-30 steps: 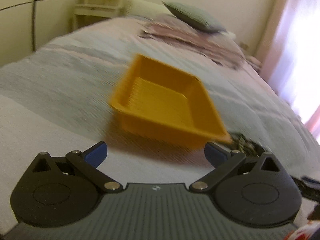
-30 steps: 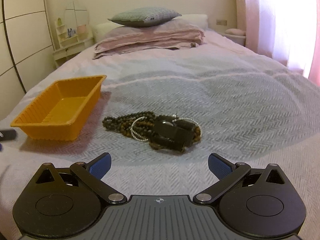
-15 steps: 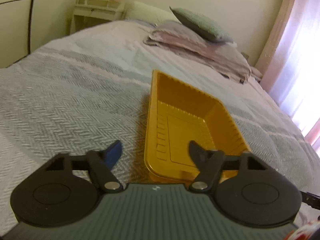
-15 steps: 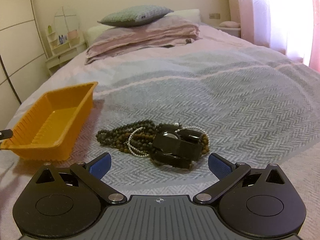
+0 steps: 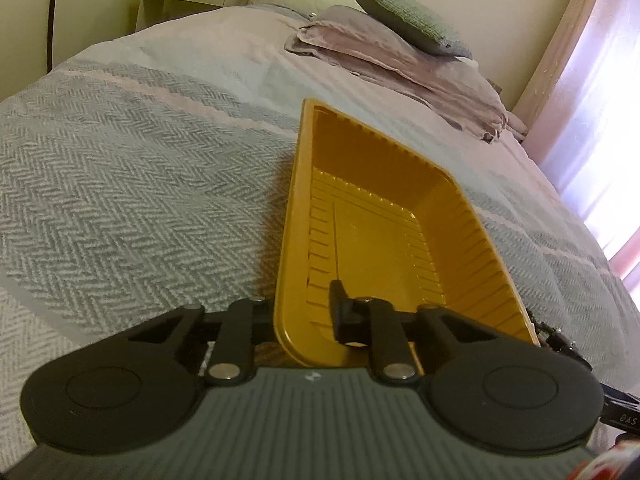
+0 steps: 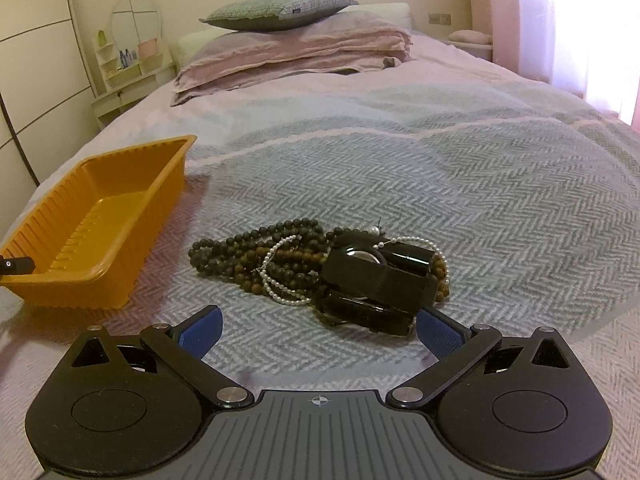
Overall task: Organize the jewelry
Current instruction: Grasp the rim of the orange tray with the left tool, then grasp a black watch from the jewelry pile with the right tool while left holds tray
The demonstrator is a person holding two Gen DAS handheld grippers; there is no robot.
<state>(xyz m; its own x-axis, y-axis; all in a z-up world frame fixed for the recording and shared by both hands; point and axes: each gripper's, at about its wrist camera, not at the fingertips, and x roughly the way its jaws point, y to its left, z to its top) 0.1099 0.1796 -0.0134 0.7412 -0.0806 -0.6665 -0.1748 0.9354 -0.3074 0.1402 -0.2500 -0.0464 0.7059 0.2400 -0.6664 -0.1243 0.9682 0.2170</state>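
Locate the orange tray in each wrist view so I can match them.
Left wrist: orange tray fills the centre, the left gripper clamped on its near rim.
Right wrist: orange tray at the left edge, left of the jewelry pile.
Shared landmark: green pillow.

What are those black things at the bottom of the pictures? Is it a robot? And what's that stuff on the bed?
No robot: a person holds tongs in each hand, each with a camera looking forward. In the left picture, the left tongs have just been closing on the near wall of an empty orange tray, one finger inside, one outside. In the right picture, the right tongs are open, close to a pile on the bedspread: dark bead necklaces, a pearl strand and black bangles.
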